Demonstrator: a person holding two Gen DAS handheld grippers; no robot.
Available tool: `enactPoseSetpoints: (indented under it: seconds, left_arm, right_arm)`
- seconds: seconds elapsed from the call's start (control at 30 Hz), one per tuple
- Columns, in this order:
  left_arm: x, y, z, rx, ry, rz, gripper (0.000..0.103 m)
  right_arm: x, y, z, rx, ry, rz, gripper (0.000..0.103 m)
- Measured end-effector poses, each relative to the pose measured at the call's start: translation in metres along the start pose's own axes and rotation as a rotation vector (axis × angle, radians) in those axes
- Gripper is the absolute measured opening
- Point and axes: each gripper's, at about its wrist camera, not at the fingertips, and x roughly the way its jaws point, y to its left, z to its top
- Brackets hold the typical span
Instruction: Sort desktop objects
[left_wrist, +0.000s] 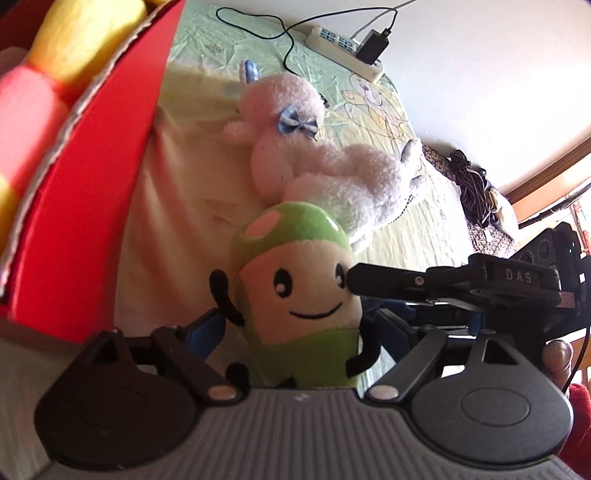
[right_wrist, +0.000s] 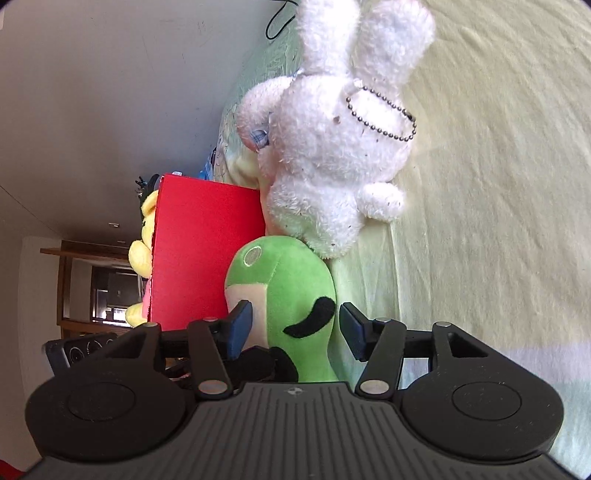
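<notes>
Spreading under everything is the bed sheet (right_wrist: 498, 221), pale yellow-green and wrinkled; this surface is a bed, so soft toys sink slightly and lie where they fall.

Red box (left_wrist: 85, 206): ahead and left of the left fingers, wall facing them, a yellow and pink plush (left_wrist: 55, 55) already inside and poking over the rim. Judged the sorting destination. In the right wrist view the same box sits beyond the left-hand finger.

White bunny plush (left_wrist: 325, 155): lying on its side on the sheet well ahead of both sets of fingers, blue bow at the neck, ball chain visible from the right wrist view. Untouched; likely next in line.

Green mushroom plush (left_wrist: 299, 306): the piece in hand. It stands upright between the left fingers, face toward that camera, just short of the bunny.

Left gripper (left_wrist: 295, 328): fingers set wide around the plush's lower body, blue pads beside its arms; whether they press it I cannot tell, since the body hides the contact.

Right gripper (right_wrist: 293, 328): fingers spread apart either side of the same plush, seen from its flank. One pad touches or nearly touches the cream face; the other stands clear. Crossing grips look like a handover or steadying.

Power strip (left_wrist: 343, 48): far ahead, by the wall.
</notes>
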Motion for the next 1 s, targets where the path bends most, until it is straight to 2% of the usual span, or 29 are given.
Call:
enactPoseSetpoints:
  seconds: [0.2, 0.53, 0.73, 0.9, 1.0]
  left_arm:
    - [-0.007, -0.002, -0.007, 0.041, 0.021, 0.018, 0.080]
    - [-0.044, -0.026, -0.040, 0.285, 0.102, 0.009, 0.078]
    - [-0.105, -0.030, -0.040, 0.448, 0.018, -0.043, 0.078]
    - [-0.170, -0.016, -0.022, 0.497, -0.114, -0.097, 0.078]
    - [-0.206, -0.004, -0.009, 0.536, -0.203, -0.096, 0.078]
  right_arm:
    - [0.001, -0.001, -0.011, 0.043, 0.041, 0.053, 0.049]
    - [-0.015, 0.049, -0.065, 0.001, 0.106, -0.017, 0.047]
    - [-0.023, 0.110, -0.096, -0.073, 0.011, -0.012, 0.047]
    - [-0.022, 0.175, -0.109, -0.214, -0.071, 0.005, 0.047]
    - [-0.008, 0.217, -0.107, -0.308, -0.116, 0.029, 0.047]
